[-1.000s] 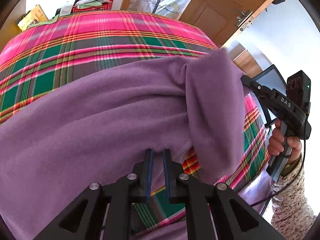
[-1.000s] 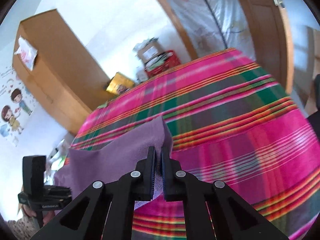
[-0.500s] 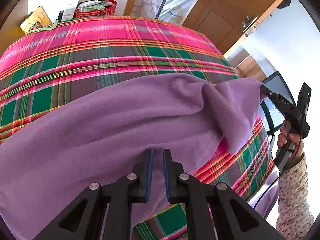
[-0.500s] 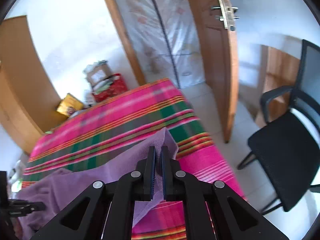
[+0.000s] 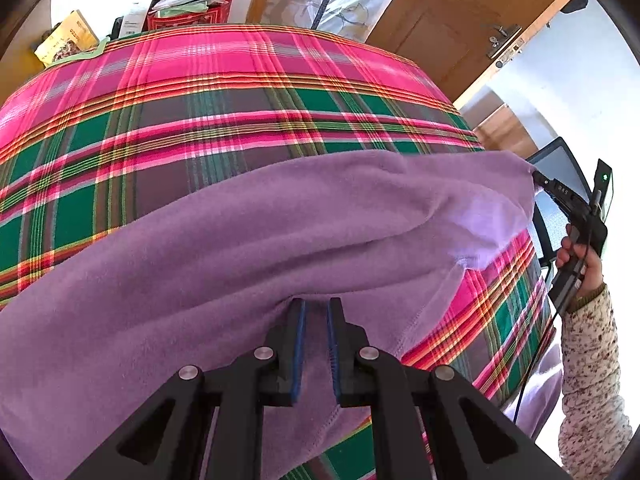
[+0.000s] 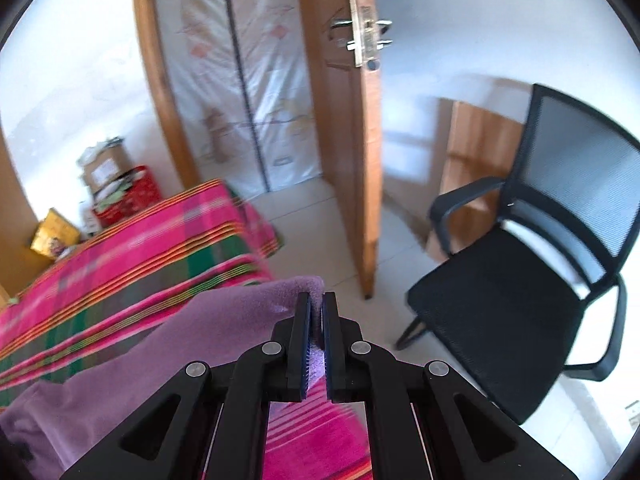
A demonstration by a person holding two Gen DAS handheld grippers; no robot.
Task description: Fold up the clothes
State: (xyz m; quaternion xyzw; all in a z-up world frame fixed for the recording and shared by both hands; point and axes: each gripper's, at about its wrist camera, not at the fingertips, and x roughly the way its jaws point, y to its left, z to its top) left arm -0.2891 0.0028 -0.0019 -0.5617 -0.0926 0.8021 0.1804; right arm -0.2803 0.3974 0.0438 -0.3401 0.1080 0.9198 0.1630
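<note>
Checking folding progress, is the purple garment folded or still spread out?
Spread out: the purple garment drapes in one layer across the plaid cover, its corner pulled by the right gripper.

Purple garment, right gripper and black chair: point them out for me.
Purple garment point(image 5: 280, 232), left wrist view, on its spread middle.
Right gripper point(image 6: 316, 304), right wrist view, between the fingertips pinching the cloth.
Black chair point(image 6: 496, 292), right wrist view, on the seat.
</note>
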